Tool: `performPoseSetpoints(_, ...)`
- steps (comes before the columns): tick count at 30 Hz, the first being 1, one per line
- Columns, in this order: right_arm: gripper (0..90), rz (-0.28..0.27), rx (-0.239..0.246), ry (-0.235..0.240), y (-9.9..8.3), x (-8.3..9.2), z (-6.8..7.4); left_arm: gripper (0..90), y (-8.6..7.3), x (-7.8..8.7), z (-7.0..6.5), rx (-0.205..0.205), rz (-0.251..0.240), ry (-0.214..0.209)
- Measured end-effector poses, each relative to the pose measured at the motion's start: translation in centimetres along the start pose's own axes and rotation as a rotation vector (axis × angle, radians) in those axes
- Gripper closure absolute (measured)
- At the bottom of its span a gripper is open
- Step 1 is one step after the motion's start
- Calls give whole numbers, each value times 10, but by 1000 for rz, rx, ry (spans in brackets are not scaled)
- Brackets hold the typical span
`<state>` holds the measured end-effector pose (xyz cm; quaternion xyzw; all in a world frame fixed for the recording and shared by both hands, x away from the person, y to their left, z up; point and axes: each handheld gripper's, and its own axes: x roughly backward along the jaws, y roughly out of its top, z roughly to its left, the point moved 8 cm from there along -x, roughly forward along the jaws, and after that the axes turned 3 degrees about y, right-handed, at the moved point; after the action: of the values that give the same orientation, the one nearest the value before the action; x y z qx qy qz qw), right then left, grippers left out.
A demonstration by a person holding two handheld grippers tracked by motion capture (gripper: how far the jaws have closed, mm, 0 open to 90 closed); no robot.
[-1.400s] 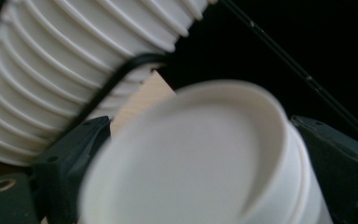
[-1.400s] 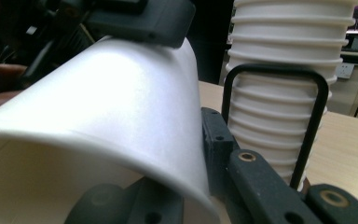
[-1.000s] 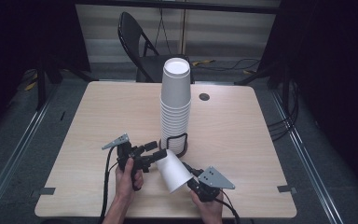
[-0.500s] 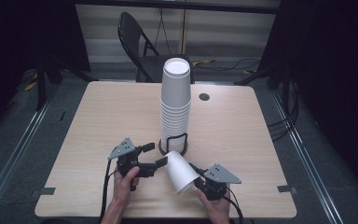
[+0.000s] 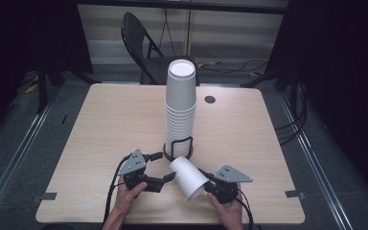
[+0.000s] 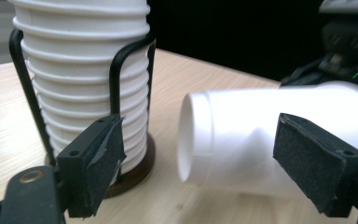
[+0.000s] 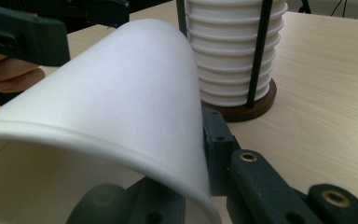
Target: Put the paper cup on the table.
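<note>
Gripping unmarked white cup, right fingers.

**One loose cup, one stack, one holder**

One white paper cup lies apart from the rest, on its side. One tall stack of cups stands in one black wire holder with a round dark base (the nested rims are too many and too close to count exactly). There are two grippers, the left gripper and the right gripper, each in one hand. One wooden table bears it all, one dark round spot sits in its top, and one black folding chair stands behind.
</note>
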<state>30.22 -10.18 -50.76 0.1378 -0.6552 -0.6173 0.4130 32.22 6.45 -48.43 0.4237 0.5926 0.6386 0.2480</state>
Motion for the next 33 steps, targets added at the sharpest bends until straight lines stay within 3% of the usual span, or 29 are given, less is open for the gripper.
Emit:
performPoseSetpoints(1,865,8,-7,4,0,1,-1,161,0,-1,-2,-1,4,-8)
performPoseSetpoints(3,864,18,-18,11,0,3,-3,157,-1,-2,-8,-41,14,-42)
performPoseSetpoints(7,864,52,-14,15,0,4,-6,157,-2,-4,-15,-109,44,-46)
performPoseSetpoints(12,865,110,-12,47,1,4,-8,156,-6,-5,-24,-201,64,-93)
performPoseSetpoints(18,865,157,1,66,2,4,-10,157,-14,-7,-32,-292,104,-98)
performPoseSetpoints(26,865,200,24,80,6,6,-11,156,-16,-12,-38,-392,116,-66)
performPoseSetpoints(28,865,214,27,85,6,6,-11,156,-17,-12,-38,-434,125,-37)
performPoseSetpoints(33,865,269,53,110,5,4,-9,146,-21,-17,-42,-466,143,-47)
